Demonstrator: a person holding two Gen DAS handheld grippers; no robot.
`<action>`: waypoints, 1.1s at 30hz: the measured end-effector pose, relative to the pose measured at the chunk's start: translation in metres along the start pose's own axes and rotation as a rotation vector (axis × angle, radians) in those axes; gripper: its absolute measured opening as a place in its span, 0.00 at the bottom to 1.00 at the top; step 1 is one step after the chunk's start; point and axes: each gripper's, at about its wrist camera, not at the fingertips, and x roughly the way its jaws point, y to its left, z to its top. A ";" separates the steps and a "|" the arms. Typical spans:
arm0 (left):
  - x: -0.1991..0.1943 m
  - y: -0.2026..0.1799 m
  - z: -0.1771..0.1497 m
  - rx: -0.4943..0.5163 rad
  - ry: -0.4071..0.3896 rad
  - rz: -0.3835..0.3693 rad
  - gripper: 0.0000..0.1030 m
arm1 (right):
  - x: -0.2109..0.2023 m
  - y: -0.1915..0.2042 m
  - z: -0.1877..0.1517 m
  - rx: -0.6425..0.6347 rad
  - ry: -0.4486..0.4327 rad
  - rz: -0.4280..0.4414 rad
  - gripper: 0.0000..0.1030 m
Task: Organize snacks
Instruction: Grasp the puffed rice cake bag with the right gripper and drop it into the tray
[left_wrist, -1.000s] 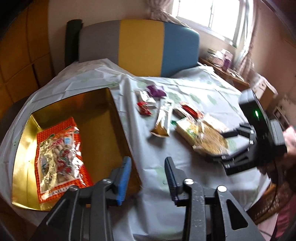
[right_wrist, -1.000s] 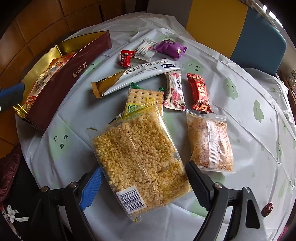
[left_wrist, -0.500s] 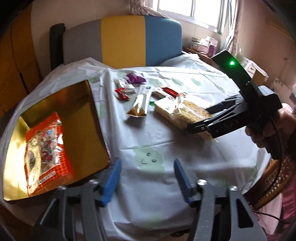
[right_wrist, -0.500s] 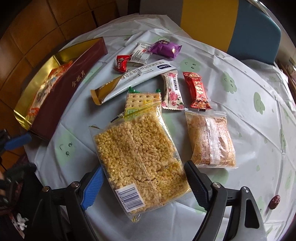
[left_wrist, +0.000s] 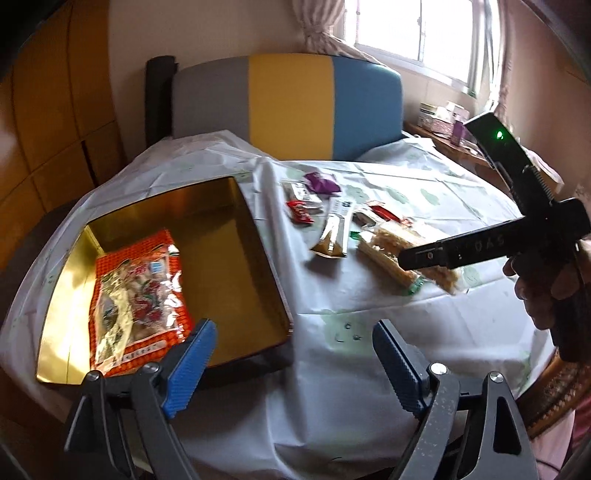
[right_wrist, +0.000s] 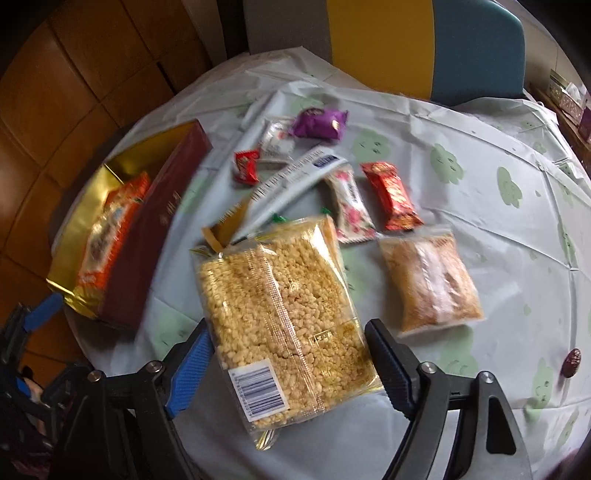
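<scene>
My right gripper (right_wrist: 290, 363) is open, its fingers either side of a clear bag of yellow puffed-rice bars (right_wrist: 280, 314) that looks lifted at my end; whether the pads touch it I cannot tell. The bag (left_wrist: 399, 254) also shows in the left wrist view under the right gripper (left_wrist: 406, 258). A gold-lined box (left_wrist: 236, 258) with dark red walls (right_wrist: 147, 251) holds an orange-red snack bag (left_wrist: 136, 295). My left gripper (left_wrist: 291, 363) is open and empty at the table's near edge, by the box corner.
Loose snacks lie on the pale tablecloth (right_wrist: 480, 155): a purple pack (right_wrist: 321, 123), a small red pack (right_wrist: 246, 168), a long white-and-gold stick pack (right_wrist: 291, 184), a floral bar (right_wrist: 351, 203), a red bar (right_wrist: 391, 195), a brown crisp bag (right_wrist: 428, 277). A colourful chair (left_wrist: 288, 103) stands behind.
My left gripper has pulled back and risen, so the box fills more of its view. The right gripper has closed in on the puffed-rice bag, which has tipped and shifted between the fingers.
</scene>
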 end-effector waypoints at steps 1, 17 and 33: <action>-0.001 0.003 0.000 -0.009 -0.002 0.005 0.85 | 0.000 0.004 0.002 0.003 -0.003 0.009 0.78; -0.006 0.024 0.002 -0.071 -0.012 0.054 0.85 | -0.006 0.043 0.033 -0.018 -0.050 -0.002 0.73; -0.011 0.047 0.002 -0.138 -0.026 0.137 0.85 | 0.005 0.125 0.080 -0.110 -0.087 0.142 0.73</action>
